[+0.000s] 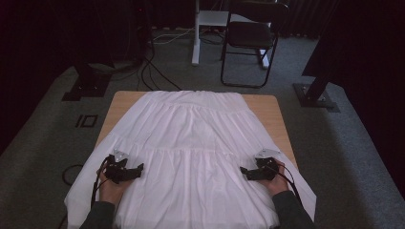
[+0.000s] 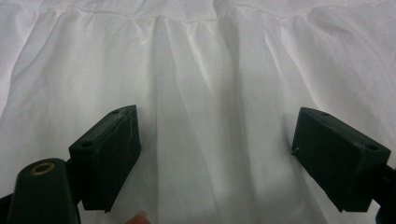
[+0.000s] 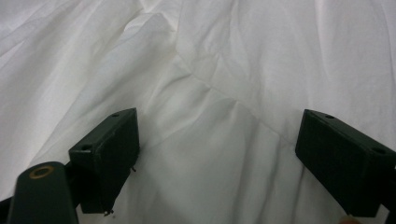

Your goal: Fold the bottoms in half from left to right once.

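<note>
A white tiered skirt (image 1: 191,152) lies spread flat over the wooden table (image 1: 274,119), its wide hem hanging over the near edge. My left gripper (image 1: 138,171) rests on the cloth at the near left, pointing toward the middle, jaws wide apart. In the left gripper view the black pads (image 2: 112,154) stand far apart over gathered white fabric (image 2: 210,93), with nothing between them. My right gripper (image 1: 244,171) rests on the cloth at the near right, pointing inward, also open. In the right gripper view wrinkled fabric (image 3: 210,84) lies under the spread pads (image 3: 109,156).
A black folding chair (image 1: 250,38) and a white stand (image 1: 197,33) are on the grey carpet beyond the table. Cables (image 1: 153,71) trail across the floor at the back left. Dark frame feet (image 1: 317,98) stand at both sides.
</note>
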`<state>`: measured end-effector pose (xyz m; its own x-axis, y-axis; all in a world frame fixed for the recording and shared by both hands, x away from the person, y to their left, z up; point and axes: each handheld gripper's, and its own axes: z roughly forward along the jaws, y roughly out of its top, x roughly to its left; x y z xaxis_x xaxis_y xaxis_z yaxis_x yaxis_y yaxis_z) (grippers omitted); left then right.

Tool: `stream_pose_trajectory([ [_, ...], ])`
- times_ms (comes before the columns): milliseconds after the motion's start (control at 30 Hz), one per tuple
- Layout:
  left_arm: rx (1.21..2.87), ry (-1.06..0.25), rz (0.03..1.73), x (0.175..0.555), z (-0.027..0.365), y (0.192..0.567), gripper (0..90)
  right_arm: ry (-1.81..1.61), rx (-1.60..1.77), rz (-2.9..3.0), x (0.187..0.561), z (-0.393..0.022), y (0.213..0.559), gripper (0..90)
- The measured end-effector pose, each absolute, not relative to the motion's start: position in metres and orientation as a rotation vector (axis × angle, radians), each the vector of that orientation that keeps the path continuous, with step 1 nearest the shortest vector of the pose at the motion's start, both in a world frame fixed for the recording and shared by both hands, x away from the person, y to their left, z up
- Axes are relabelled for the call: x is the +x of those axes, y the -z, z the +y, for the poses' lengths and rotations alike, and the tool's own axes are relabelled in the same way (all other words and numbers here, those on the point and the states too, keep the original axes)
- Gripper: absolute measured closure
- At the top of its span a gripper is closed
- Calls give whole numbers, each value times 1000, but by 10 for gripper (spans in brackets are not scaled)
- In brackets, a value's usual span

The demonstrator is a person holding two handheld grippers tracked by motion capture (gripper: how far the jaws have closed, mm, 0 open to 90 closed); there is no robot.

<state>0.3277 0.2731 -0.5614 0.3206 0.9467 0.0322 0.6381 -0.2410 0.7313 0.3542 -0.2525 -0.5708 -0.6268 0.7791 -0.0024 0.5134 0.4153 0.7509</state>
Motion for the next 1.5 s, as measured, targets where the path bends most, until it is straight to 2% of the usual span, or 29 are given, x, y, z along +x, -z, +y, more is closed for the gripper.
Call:
stream_pose_trajectory([
  [233, 1977, -644, 1385, 326, 272, 560, 165, -1050, 1112, 2323, 354, -252, 571, 129],
  [267, 1978, -641, 1387, 325, 273, 559, 236, -1050, 1112, 2323, 354, -252, 571, 129],
  [400, 1983, -645, 1392, 320, 278, 550, 284, -1050, 1113, 2323, 354, -252, 571, 129],
  [633, 1956, -802, 1462, 312, 305, 534, 293, -1049, 1113, 2322, 354, -252, 571, 130],
  [833, 1893, -862, 1548, 306, 339, 527, 299, -1050, 1113, 2322, 354, -252, 571, 130],
  [1000, 1919, -822, 1621, 311, 354, 541, 322, -1049, 1113, 2322, 354, -252, 571, 130],
  [1100, 1886, -734, 1626, 310, 358, 552, 338, -1049, 1115, 2320, 354, -252, 571, 131],
  [1133, 1868, -698, 1619, 309, 359, 554, 361, -1050, 1115, 2320, 354, -252, 571, 131],
  [1500, 1886, -692, 1521, 286, 309, 559, 360, -1048, 1117, 2317, 353, -252, 571, 132],
])
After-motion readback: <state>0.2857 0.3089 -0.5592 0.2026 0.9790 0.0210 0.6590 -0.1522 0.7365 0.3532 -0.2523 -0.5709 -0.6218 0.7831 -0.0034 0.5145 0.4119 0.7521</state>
